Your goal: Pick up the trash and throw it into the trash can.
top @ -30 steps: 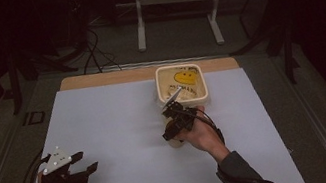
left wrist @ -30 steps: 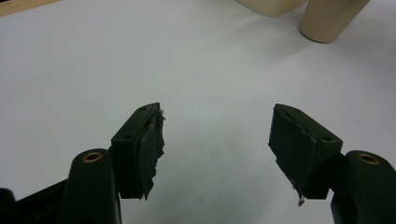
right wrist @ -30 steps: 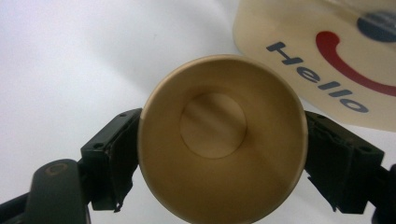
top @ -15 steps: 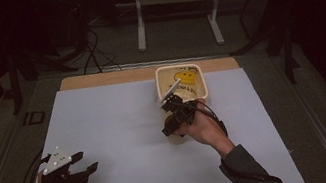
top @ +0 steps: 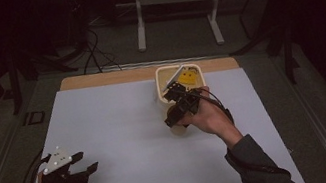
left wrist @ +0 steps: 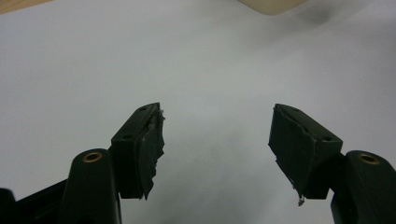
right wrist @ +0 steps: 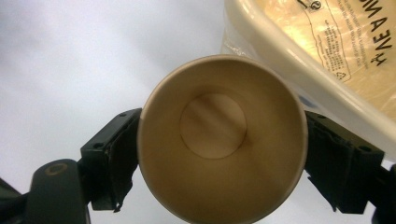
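Note:
A tan paper cup [right wrist: 219, 182] sits between the jaws of my right gripper [right wrist: 222, 144], both pads pressed on its sides; I look down into its empty inside. In the high view the right gripper [top: 177, 112] holds the cup [top: 178, 129] just above the white table sheet, right in front of a cream tub [top: 160, 92]. My left gripper [top: 81, 169] rests at the near left of the sheet. Its jaws stand wide apart in the left gripper view [left wrist: 217, 140] with nothing between them.
The cream tub's rim [right wrist: 299, 74] runs close beside the cup, and a yellow printed packet [right wrist: 336, 42] lies inside it. A white sheet [top: 117, 130] covers the table, with a wooden edge [top: 107, 77] at the back. Table legs and cables stand beyond.
My right hand has lifted the cup off the sheet, staying in front of the tub. The left hand has kept still.

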`<state>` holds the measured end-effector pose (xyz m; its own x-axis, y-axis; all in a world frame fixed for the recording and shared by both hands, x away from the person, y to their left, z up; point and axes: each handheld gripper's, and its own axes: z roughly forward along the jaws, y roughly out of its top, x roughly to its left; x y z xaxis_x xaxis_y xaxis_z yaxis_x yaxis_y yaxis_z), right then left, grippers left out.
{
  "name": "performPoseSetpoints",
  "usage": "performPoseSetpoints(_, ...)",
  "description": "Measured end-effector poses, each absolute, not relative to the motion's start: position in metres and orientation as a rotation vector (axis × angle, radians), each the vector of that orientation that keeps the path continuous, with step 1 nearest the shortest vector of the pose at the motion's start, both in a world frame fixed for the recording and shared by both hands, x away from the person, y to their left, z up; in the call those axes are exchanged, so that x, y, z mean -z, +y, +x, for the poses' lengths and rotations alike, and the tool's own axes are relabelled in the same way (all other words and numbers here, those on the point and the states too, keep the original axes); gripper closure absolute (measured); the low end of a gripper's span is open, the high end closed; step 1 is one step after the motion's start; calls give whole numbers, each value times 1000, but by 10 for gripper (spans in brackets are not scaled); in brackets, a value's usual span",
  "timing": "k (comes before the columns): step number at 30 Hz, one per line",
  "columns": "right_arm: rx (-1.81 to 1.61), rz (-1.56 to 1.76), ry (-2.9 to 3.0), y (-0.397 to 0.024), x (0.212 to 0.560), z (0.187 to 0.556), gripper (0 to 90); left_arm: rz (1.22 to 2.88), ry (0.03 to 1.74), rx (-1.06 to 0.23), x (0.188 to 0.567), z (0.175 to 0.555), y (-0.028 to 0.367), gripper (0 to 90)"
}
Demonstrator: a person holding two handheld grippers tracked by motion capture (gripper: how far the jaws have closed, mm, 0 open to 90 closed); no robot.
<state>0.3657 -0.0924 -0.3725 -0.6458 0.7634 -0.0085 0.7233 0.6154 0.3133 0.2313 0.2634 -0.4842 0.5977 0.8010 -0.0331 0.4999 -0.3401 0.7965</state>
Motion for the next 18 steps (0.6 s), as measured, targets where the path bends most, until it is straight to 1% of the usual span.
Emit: performPoseSetpoints(18, -419, 1233, 2682, -101, 330, 372, 175, 2008, 1033, -467, 484, 231, 264, 351)
